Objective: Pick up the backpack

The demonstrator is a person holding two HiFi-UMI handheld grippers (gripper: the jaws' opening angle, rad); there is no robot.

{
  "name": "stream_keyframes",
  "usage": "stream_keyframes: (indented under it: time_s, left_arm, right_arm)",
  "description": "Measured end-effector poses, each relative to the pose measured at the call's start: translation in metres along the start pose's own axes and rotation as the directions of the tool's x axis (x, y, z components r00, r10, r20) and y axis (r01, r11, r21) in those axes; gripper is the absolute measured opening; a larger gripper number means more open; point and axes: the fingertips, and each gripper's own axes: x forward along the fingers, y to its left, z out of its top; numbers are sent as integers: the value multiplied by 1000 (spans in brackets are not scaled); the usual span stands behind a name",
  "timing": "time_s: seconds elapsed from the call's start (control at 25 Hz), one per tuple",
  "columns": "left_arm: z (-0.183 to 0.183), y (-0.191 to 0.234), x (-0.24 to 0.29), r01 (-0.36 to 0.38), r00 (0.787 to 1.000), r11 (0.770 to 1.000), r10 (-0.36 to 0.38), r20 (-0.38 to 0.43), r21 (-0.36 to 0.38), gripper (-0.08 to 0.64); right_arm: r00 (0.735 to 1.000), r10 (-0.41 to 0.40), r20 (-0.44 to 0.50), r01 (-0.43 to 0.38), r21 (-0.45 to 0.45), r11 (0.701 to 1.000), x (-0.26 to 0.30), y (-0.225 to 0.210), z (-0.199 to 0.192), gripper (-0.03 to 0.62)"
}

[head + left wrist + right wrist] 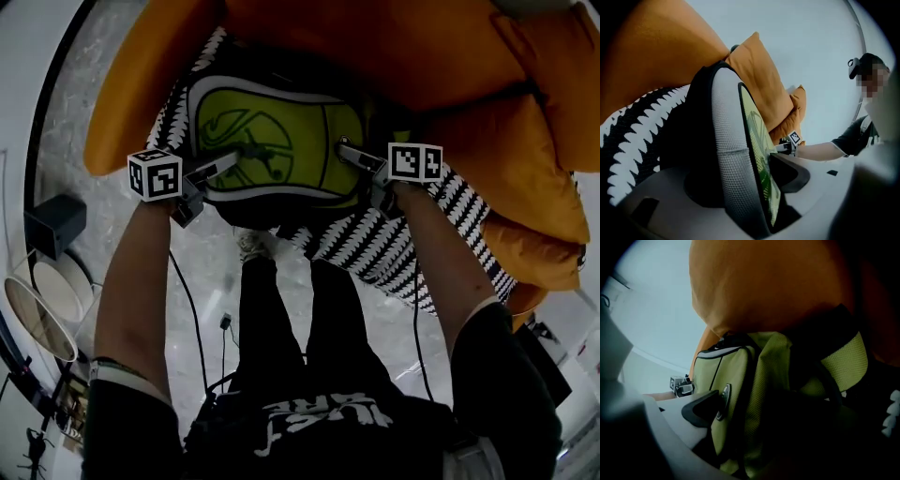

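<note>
Backpack (277, 141), green front with grey mesh rim and black body, leans upright against the back of the orange sofa (394, 47) and sits on a black-and-white throw (375, 244), right in front of me. It's soft fabric and I'd guess it will sag and fold once lifted. Weight is unknown, but it looks partly filled, so I'd treat it as moderate. It's not fragile, and the mesh should give decent friction, though the smooth green panel could slip. My left gripper (230, 164) is clamped on the pack's left edge, with the grey rim and green panel pinched between the jaws and the black pad (790, 174) pressed on the green face. My right gripper (352, 155) is closed on the right side, its pad (701, 411) flat against the green panel. The far jaw is buried behind dark fabric, so I'm judging that grip mostly from the contact I can see. Both holds are on the side seams, the stiffest part I can reach. The top handle isn't visible. I'd lift both sides evenly, since the throw underneath may drag along. An orange cushion (525, 159) sits just to the right, apart from the pack.
</note>
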Motion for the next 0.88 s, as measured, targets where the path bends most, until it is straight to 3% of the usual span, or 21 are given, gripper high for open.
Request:
stream_keyframes:
  time_s: [0.04,0.12,0.28,0.4,0.56,0.88]
  left_arm:
    - [0,-4,0,15,1000,1000,-15,3,-1,281]
    - [4,-17,-6,53,998,998,-52,26,-22,198]
    - [1,-42,-25,134,988,990,-130,80,-47,56]
    - [-20,-51,-29,136,985,990,-132,108,-31,38]
    - [-35,-58,-51,140,979,988,-127,162,-69,37]
    - [-5,-124,-128,160,954,986,-145,262,-37,35]
  right_arm:
    - [1000,3,0,-3,0,1000,-1,1,1,420]
    - [1000,16,-3,-16,2,1000,-7,15,4,244]
    - [998,53,24,-54,8,999,-13,36,3,121]
    - [992,117,53,-116,-10,993,-12,34,-11,98]
    - [986,165,21,-164,-34,986,-9,55,-20,89]
    - [973,232,9,-229,-109,967,-51,153,1,87]
